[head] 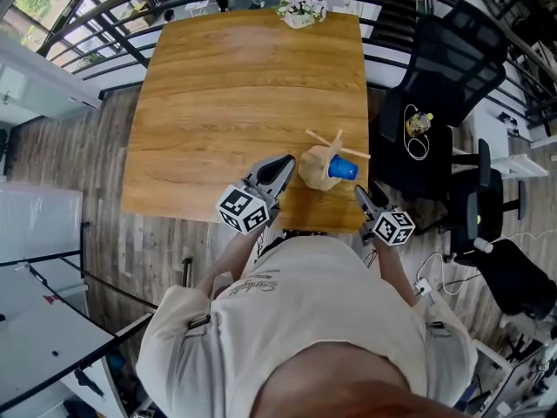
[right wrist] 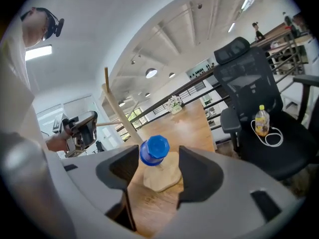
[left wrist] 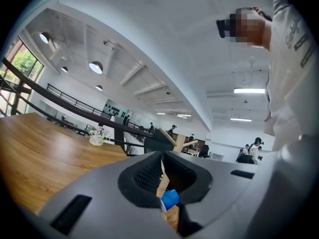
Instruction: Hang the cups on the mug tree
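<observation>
A broad wooden surface [head: 235, 85] fills the middle of the head view, with a dark railing along its far side. The person [head: 296, 320] stands at its near edge in a pale shirt. A black office chair [head: 444, 77] stands just off the surface's right side. The mug tree [head: 322, 162] stands near the surface's near right corner. It has a pale, irregular slab for a base and a leaning trunk with thin pegs pointing out. The left tool [head: 287, 164] lies low just to the tree's left. Its jaws are drawn in to a narrow slit with nothing between them, and the trunk shows through the slit. The right tool [head: 360, 193] is at the near edge on the tree's right. Its jaws stand well apart and its pads press on nothing. The blue cup [head: 342, 169] hangs at the trunk above the base, on the side toward the right tool. Its bottom faces that tool and it shows in the gap between the jaws, but apart from them. A small pot of flowers [head: 300, 9] sits at the surface's far edge, and a bottle [head: 419, 122] lies on the chair seat beside a coiled white cable [head: 421, 150].
</observation>
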Available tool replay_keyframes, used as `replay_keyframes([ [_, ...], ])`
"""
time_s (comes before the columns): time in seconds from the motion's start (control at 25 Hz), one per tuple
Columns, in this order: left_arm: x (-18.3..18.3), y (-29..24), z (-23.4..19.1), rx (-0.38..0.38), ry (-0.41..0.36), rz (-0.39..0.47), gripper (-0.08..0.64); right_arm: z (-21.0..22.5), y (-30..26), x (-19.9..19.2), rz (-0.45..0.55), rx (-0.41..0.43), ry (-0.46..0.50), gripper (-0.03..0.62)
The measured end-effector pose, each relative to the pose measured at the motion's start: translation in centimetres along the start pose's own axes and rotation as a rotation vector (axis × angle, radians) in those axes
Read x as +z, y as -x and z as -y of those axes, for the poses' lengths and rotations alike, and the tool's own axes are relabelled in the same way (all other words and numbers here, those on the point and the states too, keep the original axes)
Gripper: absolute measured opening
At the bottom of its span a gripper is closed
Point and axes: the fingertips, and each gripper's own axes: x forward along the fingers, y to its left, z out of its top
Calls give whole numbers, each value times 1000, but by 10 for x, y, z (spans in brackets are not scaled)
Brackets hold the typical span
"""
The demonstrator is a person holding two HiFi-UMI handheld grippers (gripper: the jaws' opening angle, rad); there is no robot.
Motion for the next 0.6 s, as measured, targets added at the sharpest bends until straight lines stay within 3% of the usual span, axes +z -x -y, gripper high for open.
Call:
replay_keyframes([
  [0.24,11,-12,6,-41,-18,16,28,-24,21,59,114,28,112,118],
  [0.36,15,-14,9,-57,-27,12,28,-44,27,92,176,44,202,-5],
  [0.52,24,-15,12,-70,-42,21,28,-67,34,136,232,35,321,-5],
  [0.6,31,-15,13,-75,-46,24,28,-76,37,157,256,34,335,-5],
])
